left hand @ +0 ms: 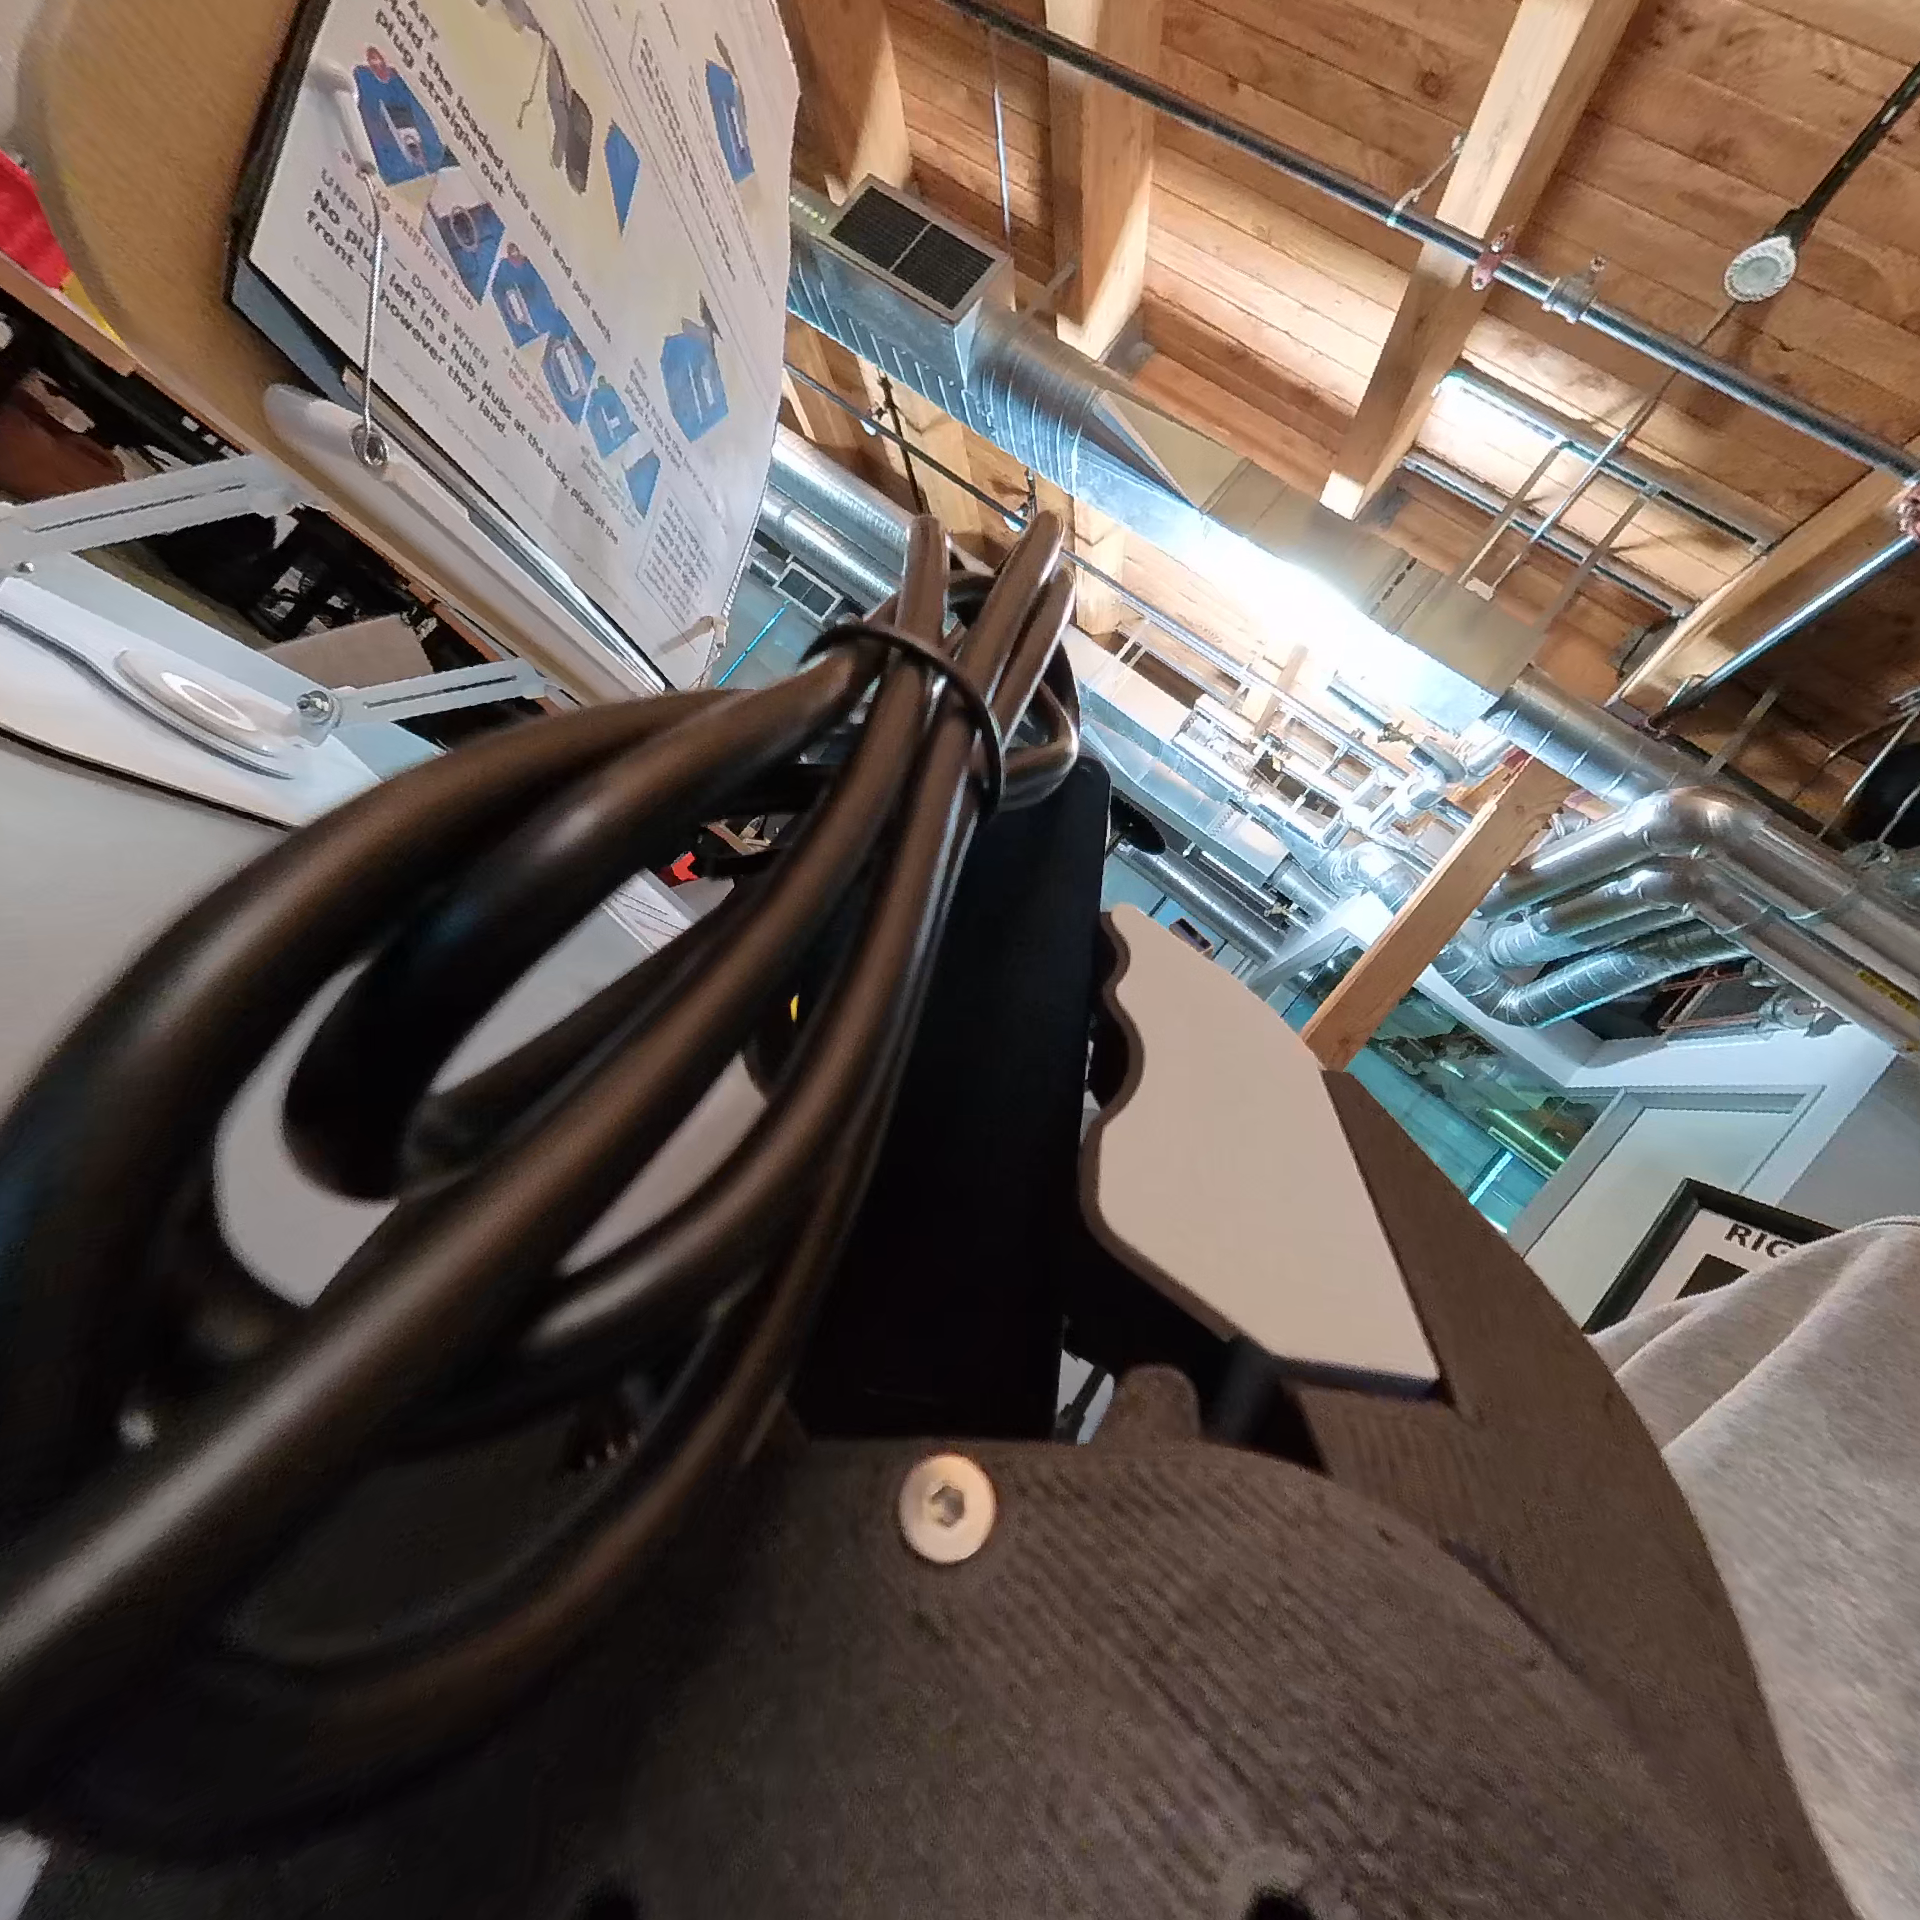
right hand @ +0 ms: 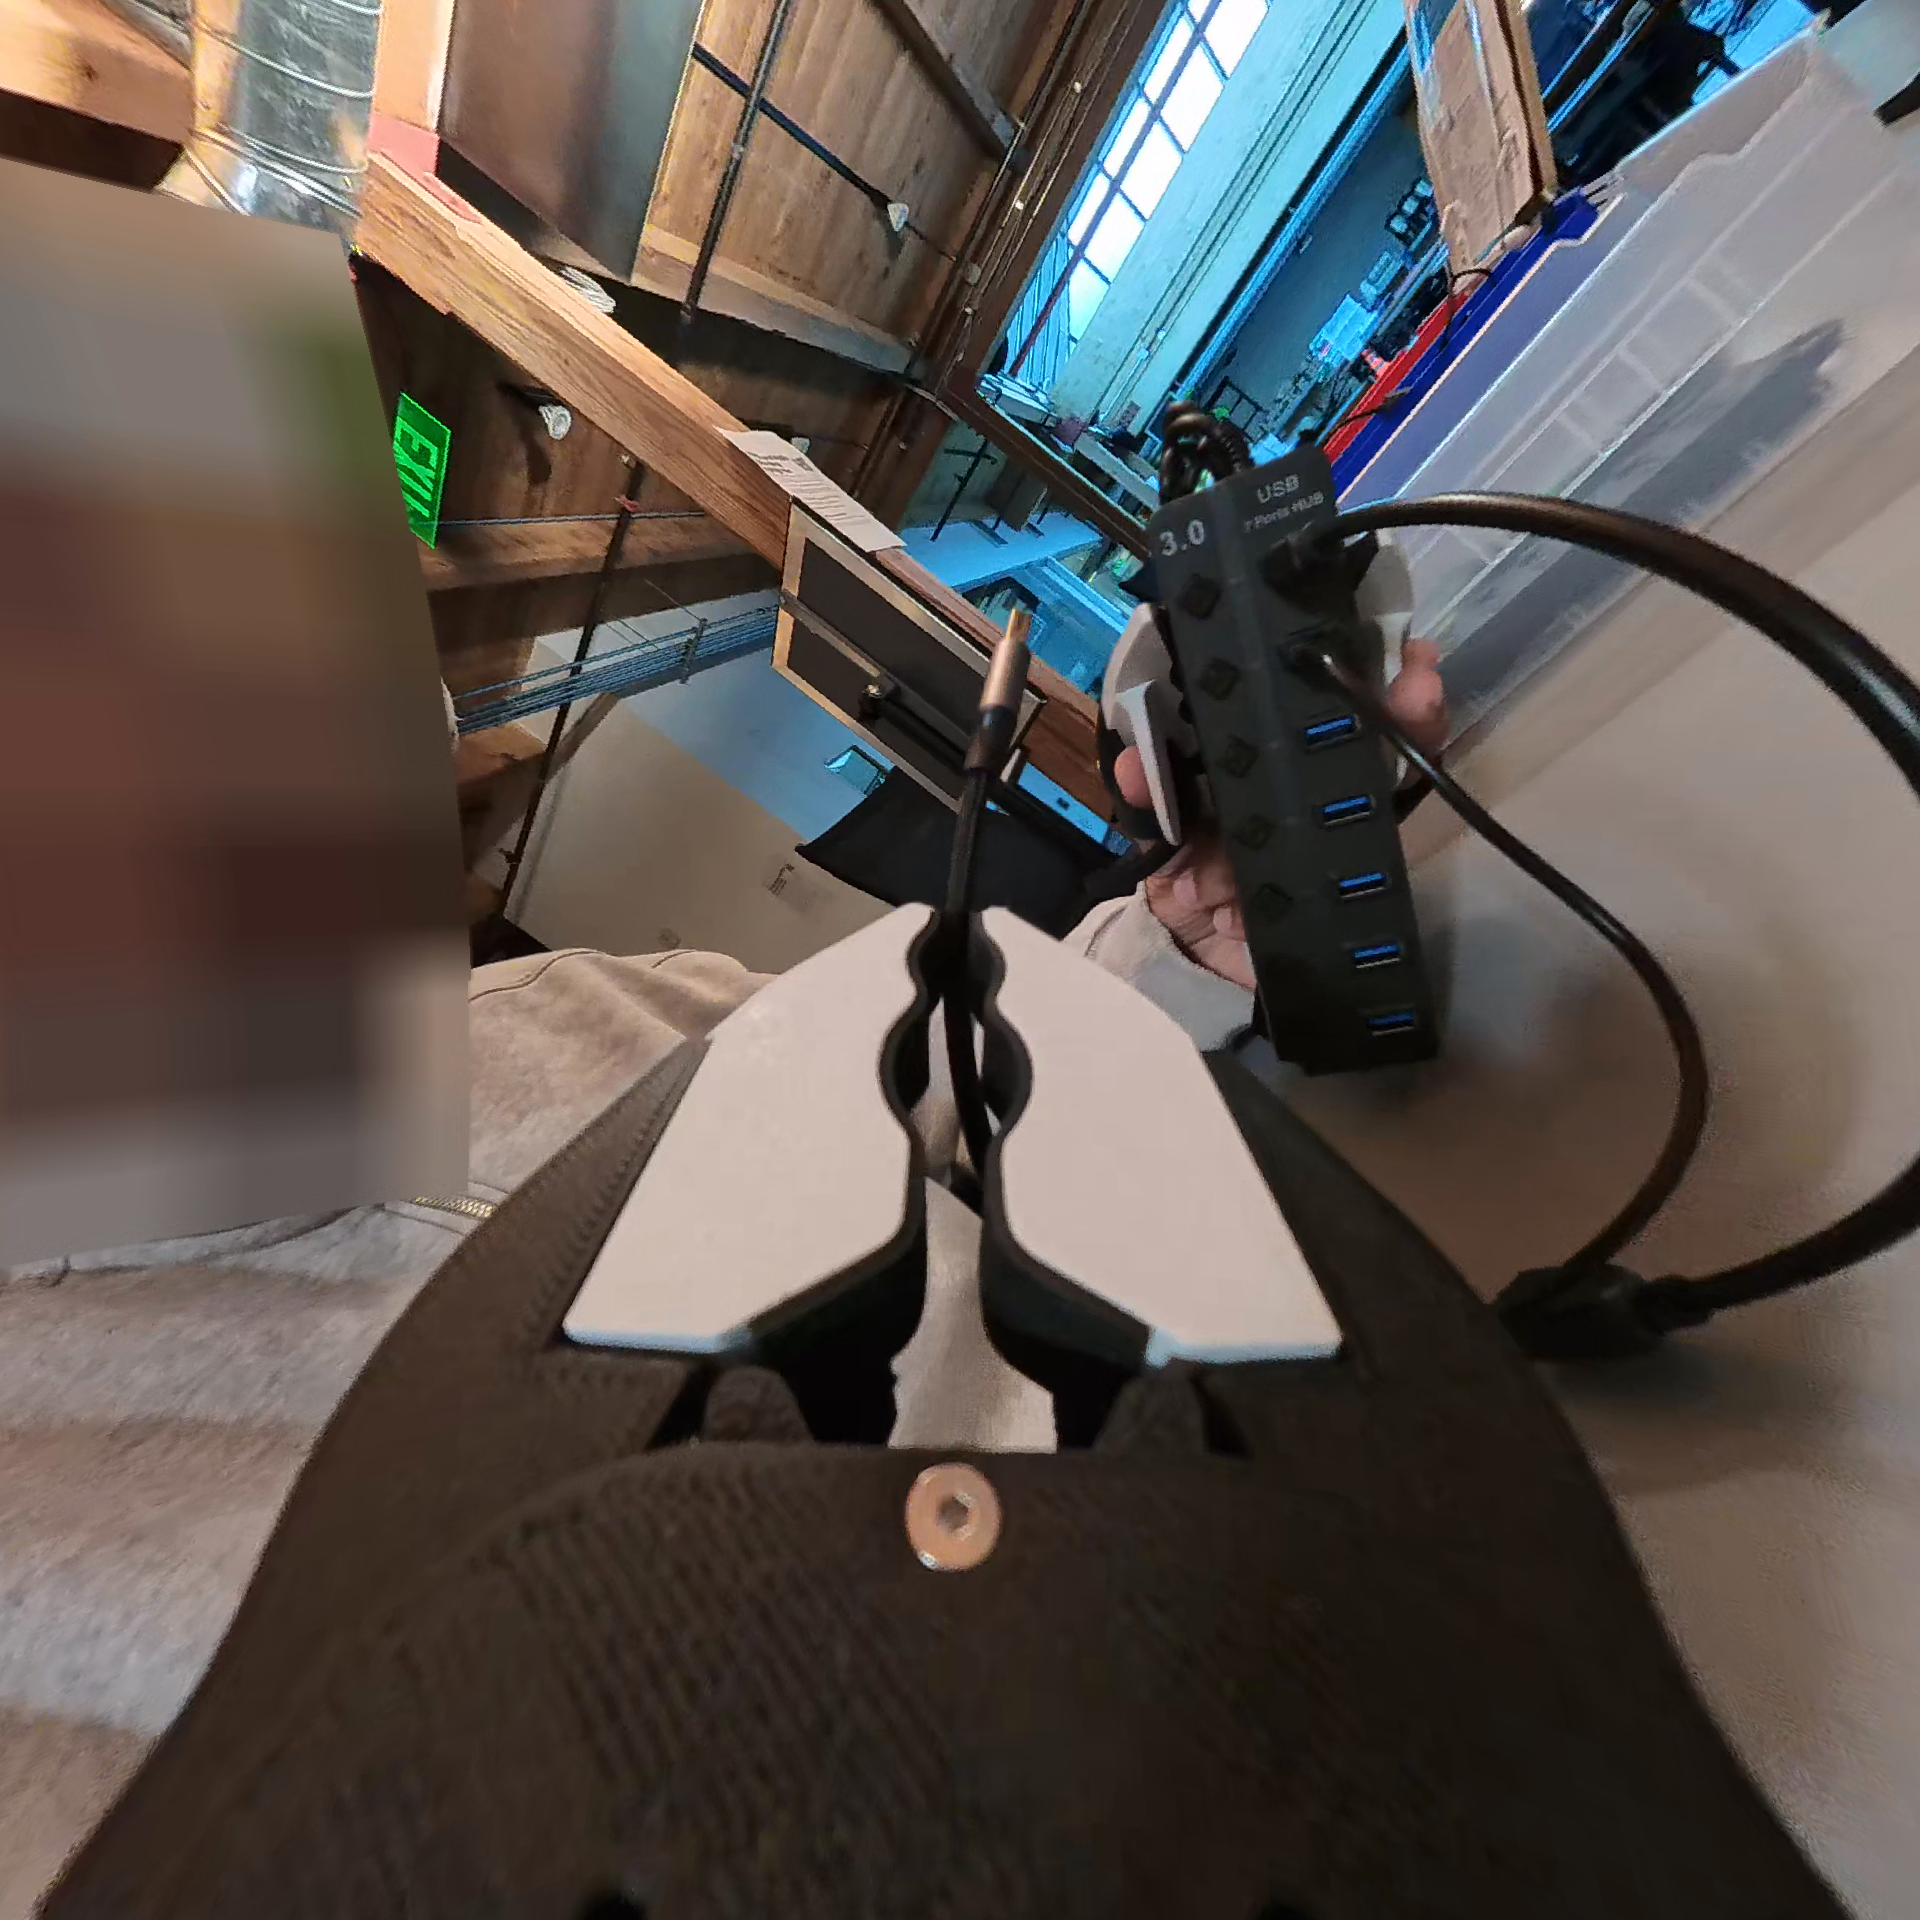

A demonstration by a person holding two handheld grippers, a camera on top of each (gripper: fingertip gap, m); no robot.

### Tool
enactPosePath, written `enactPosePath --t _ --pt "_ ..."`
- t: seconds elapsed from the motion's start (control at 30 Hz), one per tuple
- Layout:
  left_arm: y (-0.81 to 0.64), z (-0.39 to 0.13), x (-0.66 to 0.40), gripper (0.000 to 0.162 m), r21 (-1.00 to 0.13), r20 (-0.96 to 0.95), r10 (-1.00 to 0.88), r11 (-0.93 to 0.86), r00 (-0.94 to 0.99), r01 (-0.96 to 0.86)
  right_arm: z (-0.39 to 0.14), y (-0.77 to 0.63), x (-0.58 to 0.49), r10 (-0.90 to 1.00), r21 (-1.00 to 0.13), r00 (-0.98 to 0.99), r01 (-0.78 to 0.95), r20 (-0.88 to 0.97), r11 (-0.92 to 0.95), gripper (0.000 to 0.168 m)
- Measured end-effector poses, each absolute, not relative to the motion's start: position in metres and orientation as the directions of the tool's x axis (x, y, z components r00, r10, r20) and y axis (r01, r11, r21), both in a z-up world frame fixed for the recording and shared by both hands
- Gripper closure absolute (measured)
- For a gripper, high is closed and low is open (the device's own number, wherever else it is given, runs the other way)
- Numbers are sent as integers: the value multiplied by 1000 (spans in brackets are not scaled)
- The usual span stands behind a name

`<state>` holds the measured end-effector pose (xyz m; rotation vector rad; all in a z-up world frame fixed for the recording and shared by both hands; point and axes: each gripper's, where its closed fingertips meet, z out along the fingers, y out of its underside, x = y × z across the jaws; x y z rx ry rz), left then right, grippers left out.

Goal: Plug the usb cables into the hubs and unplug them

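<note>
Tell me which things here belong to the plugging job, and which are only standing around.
Job: right gripper clamping the loose USB cable; left gripper holding the black hub; bundled black cables.

Around: instruction sheet, ceiling ducts, clear bins.

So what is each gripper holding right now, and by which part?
The right gripper pinches a thin USB cable just below its plug. The left gripper clamps the black hub across its upper body, by the plugged-in cables.
</note>
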<state>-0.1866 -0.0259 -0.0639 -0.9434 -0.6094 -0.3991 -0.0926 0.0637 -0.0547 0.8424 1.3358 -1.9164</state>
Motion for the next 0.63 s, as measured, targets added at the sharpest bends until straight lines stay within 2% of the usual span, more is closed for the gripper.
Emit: enactPosePath --t 0.03,0.43,0.63 --pt "-26 -64 -186 112 -628 642 -55 533 765 566 -56 62 -92 -143 -537 -584 800 -799 -267 164" --pt "-25 -61 -184 112 -627 634 -68 539 770 563 -63 57 -94 -142 -514 -558 819 -818 -257 164" --pt "-23 -55 -174 112 -653 593 -90 527 800 544 -70 48 -95 -211 -337 -390 908 -896 -250 164"
